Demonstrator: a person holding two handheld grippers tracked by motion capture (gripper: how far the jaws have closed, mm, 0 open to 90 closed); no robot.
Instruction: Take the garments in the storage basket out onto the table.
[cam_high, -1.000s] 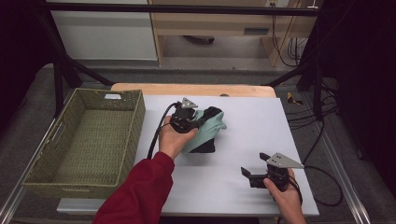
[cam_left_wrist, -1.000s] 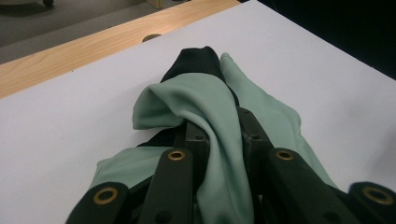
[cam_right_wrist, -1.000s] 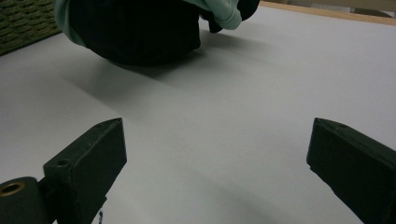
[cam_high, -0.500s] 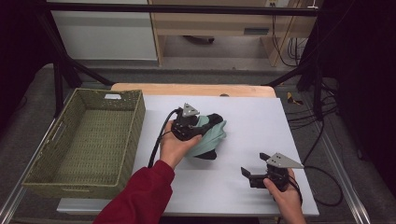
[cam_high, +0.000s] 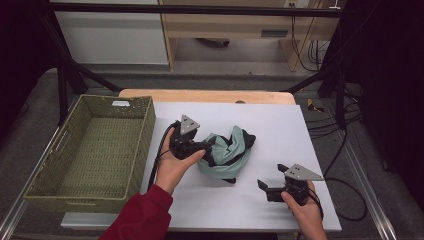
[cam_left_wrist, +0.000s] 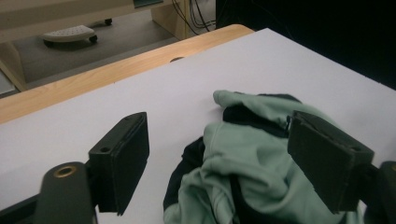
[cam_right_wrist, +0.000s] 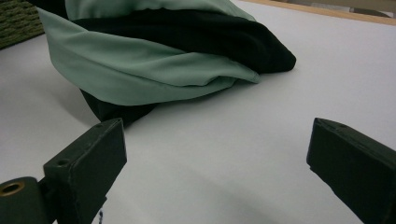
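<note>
A crumpled mint-green and black cloth (cam_high: 229, 151) lies in a heap mid-table. My left gripper (cam_high: 212, 150) is at its left side, pointing right. Its jaws have just been opening and now stand wide, with the cloth (cam_left_wrist: 243, 163) lying loose between them and touching neither pad. In the left gripper view my left gripper (cam_left_wrist: 219, 135) looks over the heap. My right gripper (cam_high: 271, 177) rests open near the front right of the table, nothing between its fingers. In the right gripper view my right gripper (cam_right_wrist: 217, 135) faces the cloth (cam_right_wrist: 154, 70), a short gap away.
A green woven basket (cam_high: 146, 131) stands off the table's left edge. The white table top (cam_high: 260, 115) has a wooden strip (cam_high: 200, 94) along its far edge. Cables (cam_high: 345, 125) hang past the right side.
The left gripper's jaws have opened and let go of the cloth, which has settled into a heap. The left hand has drawn back a little to the left. The right hand has kept still.
</note>
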